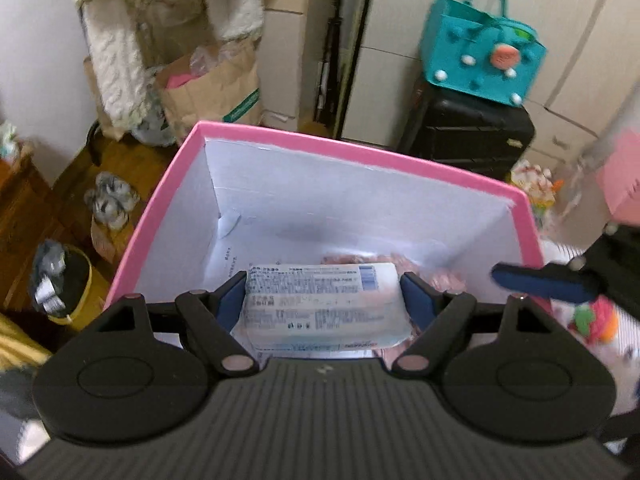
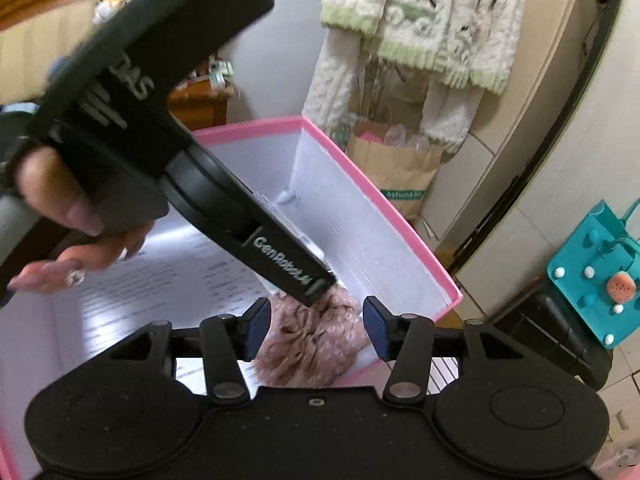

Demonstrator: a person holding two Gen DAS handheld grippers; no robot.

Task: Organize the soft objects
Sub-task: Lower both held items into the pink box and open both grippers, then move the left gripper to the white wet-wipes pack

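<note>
A white soft pack of tissues [image 1: 320,304] with blue print sits between the blue pads of my left gripper [image 1: 322,280], which is shut on it over an open pink box [image 1: 360,152] with white walls. A pink floral fabric piece [image 2: 316,344] lies on the box floor. My right gripper [image 2: 316,320] hovers over it, open, its pads apart from the cloth. In the right wrist view a hand [image 2: 72,216] holds the left gripper [image 2: 316,292], which slants down into the box [image 2: 380,200]. One right finger [image 1: 540,286] shows at the box's right rim.
A teal felt bag [image 1: 484,52] rests on a black suitcase [image 1: 468,136] behind the box. A brown paper bag [image 1: 212,84] and a hanging fluffy white-green sweater [image 2: 420,20] are at the back left. A yellow bin [image 1: 68,284] stands on the wooden floor, left.
</note>
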